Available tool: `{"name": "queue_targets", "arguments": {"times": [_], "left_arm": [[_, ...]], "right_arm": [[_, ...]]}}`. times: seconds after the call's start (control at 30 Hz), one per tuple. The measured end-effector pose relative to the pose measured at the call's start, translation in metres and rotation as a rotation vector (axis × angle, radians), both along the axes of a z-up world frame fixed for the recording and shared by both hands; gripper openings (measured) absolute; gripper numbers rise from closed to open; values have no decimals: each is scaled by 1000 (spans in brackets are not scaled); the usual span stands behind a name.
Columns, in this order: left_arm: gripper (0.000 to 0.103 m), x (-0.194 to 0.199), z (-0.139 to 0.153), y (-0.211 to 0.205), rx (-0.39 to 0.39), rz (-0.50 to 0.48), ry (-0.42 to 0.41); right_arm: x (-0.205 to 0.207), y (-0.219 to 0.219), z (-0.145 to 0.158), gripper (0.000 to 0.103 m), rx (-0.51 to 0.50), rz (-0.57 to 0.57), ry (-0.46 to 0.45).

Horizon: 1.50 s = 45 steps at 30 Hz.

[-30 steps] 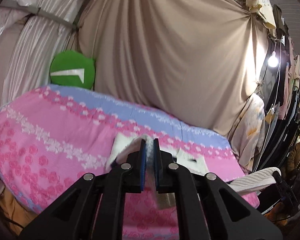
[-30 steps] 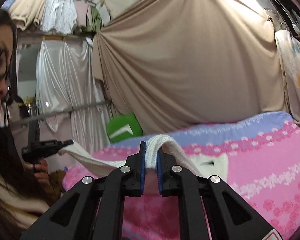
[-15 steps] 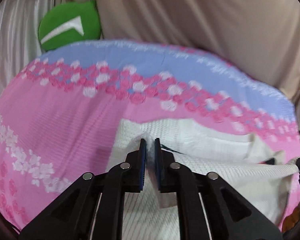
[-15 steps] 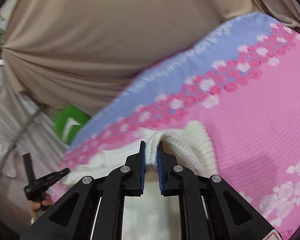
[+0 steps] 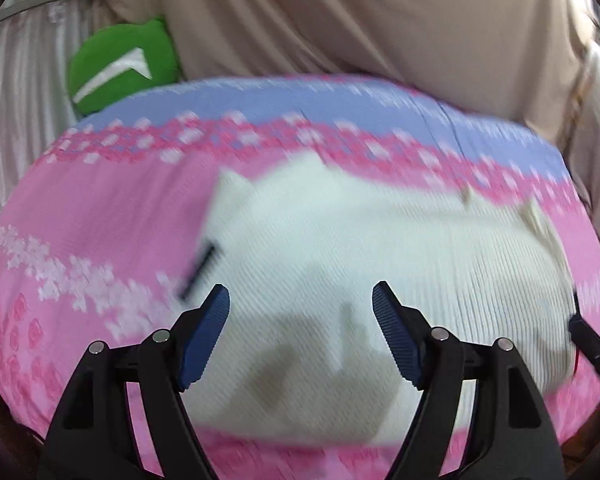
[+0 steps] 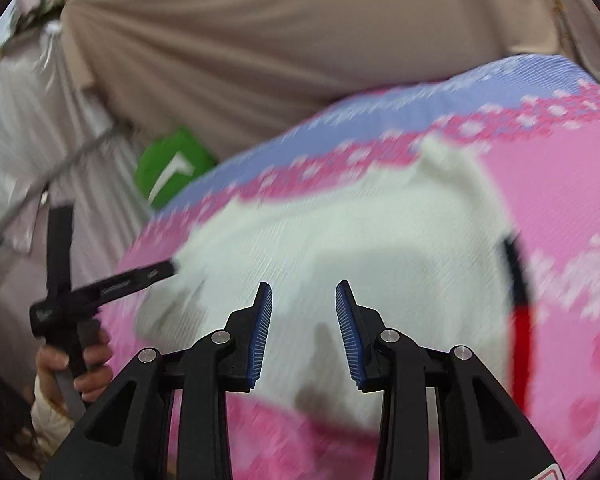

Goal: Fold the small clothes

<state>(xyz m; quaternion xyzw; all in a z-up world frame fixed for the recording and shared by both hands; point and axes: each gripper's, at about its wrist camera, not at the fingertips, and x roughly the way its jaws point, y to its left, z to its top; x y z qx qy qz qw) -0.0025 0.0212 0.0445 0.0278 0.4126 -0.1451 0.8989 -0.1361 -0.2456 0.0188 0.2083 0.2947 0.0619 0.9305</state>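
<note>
White knit top (image 5: 380, 248) spread mid-frame on the pink bed (image 5: 100, 200), both tongs (image 5: 301, 320) (image 6: 304, 316) wide and empty; next, probably regripping an edge to fold.

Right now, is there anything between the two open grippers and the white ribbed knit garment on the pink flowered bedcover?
Nothing visible. The left gripper and right gripper are open directly above the white ribbed knit garment, which lies on the pink flowered bedcover.

A big tan cloth (image 5: 340, 20) hangs behind a bed with a pink and purple flower cover (image 5: 100, 208). A green pillow (image 5: 120, 68) sits beside pale curtains (image 5: 16, 72).
</note>
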Motion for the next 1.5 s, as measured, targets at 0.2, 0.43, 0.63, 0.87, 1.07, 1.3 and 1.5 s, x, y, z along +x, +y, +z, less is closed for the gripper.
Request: {"name": "queue_targets", "arguments": {"times": [0.2,0.43,0.63,0.87,1.07,1.3,1.5], "left_arm": [[72,-31,-52,-21,119,-60,79],[71,-53,-54,14,102,-44,114],[82,-38,7,39,-18,6,-10],[82,40,-7,72,-35,187,57],[36,34,-52,102,-188,156,232],[24,7,-26,112,-196,162,194],[29,3,-17,102,-104,186,137]], "right_arm": [[-2,40,-51,24,-210,21,184],[-50,2,-56,27,-138,-44,234],[-62,-45,0,54,-90,-215,57],[-25,-90,-15,57,-67,-339,105],[-22,-80,-36,21,-80,-307,150],[-50,-79,5,7,-65,-283,9],[-33,-101,-42,20,-52,-318,223]]}}
